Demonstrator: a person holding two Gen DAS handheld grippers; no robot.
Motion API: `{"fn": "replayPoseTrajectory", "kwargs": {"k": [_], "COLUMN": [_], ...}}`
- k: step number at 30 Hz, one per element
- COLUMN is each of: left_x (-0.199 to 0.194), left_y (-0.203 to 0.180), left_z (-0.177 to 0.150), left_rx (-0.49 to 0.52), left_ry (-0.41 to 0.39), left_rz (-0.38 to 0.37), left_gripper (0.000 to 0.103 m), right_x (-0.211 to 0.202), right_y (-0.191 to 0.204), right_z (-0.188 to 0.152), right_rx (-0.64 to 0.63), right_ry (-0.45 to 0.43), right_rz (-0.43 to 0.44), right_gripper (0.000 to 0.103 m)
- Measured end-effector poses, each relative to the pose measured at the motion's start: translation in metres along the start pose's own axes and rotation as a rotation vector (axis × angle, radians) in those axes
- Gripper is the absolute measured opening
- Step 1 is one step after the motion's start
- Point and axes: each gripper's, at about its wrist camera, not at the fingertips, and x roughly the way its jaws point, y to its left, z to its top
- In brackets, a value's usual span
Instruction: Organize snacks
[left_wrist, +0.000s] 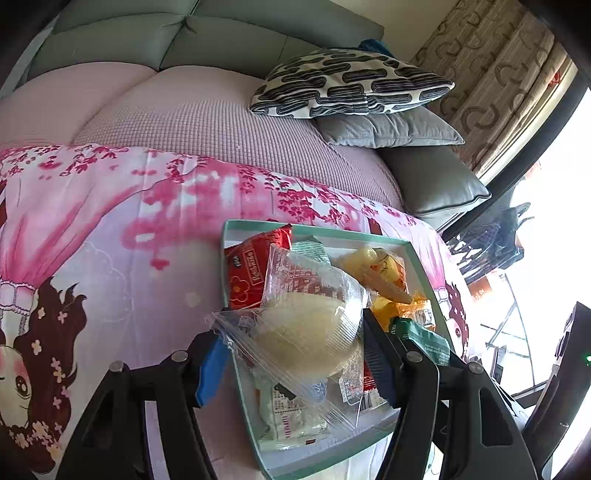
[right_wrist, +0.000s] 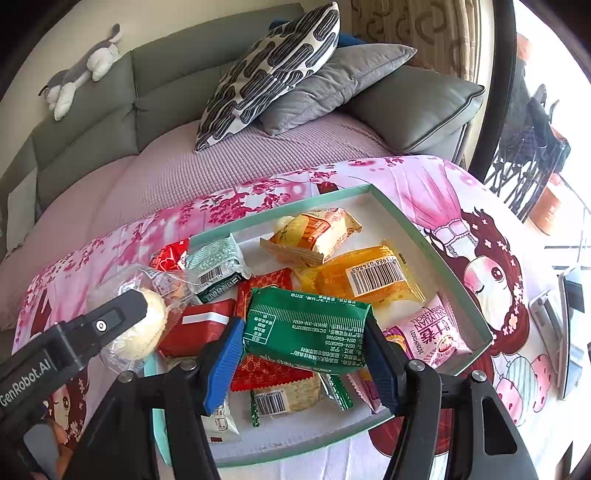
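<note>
Left gripper: clamped on a clear crinkly plastic packet with a round pale bun inside; blue ribbed pads press both sides of the wrapper, packet held over the tray's near-left part.
Right gripper: clamped on a green foil snack pack, flat rectangular pillow shape, printed white text, crimped ends; held over the tray's middle.
Tray: shallow rectangular box lid, mint-green rim, white inside, lying on the cartoon sheet.
In tray: orange glossy packet with barcode, yellow-orange cake wrapper, pink Swiss-roll pack, red patterned sachet, pale-green foil pack; loosely piled, overlapping.
Sheet: smooth pink printed fabric, blossoms and girl figure.
Behind: lilac waffle-textured cover, black-and-white squiggle cushion, grey cushions, plush toy on the sofa back.
</note>
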Motion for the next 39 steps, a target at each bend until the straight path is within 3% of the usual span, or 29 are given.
{"fn": "replayPoseTrajectory", "kwargs": {"k": [9, 16, 25, 29, 33, 37, 39], "left_x": [0.018, 0.006, -0.019, -0.026, -0.028, -0.03, -0.03], "left_y": [-0.023, -0.023, 0.003, 0.016, 0.033, 0.044, 0.046], "left_z": [0.003, -0.003, -0.016, -0.031, -0.04, -0.044, -0.046], "left_rx": [0.05, 0.049, 0.029, 0.034, 0.014, -0.01, -0.009], "left_ry": [0.03, 0.029, 0.013, 0.01, 0.002, -0.018, -0.023], "left_rz": [0.023, 0.048, 0.15, 0.197, 0.254, 0.286, 0.296], "left_gripper": [0.067, 0.067, 0.072, 0.085, 0.085, 0.088, 0.098], "right_x": [0.014, 0.019, 0.022, 0.021, 0.017, 0.015, 0.013], "right_y": [-0.012, -0.017, -0.016, -0.015, -0.012, -0.009, -0.008], "right_z": [0.0, -0.004, -0.008, -0.009, -0.011, -0.016, -0.018], "right_rx": [0.022, 0.029, 0.019, 0.015, 0.002, -0.02, -0.027], "right_ry": [0.011, 0.03, 0.057, 0.058, 0.046, 0.045, 0.038], "right_rz": [0.005, 0.042, 0.088, 0.112, 0.128, 0.136, 0.129], "right_gripper": [0.067, 0.069, 0.083, 0.087, 0.09, 0.102, 0.103]}}
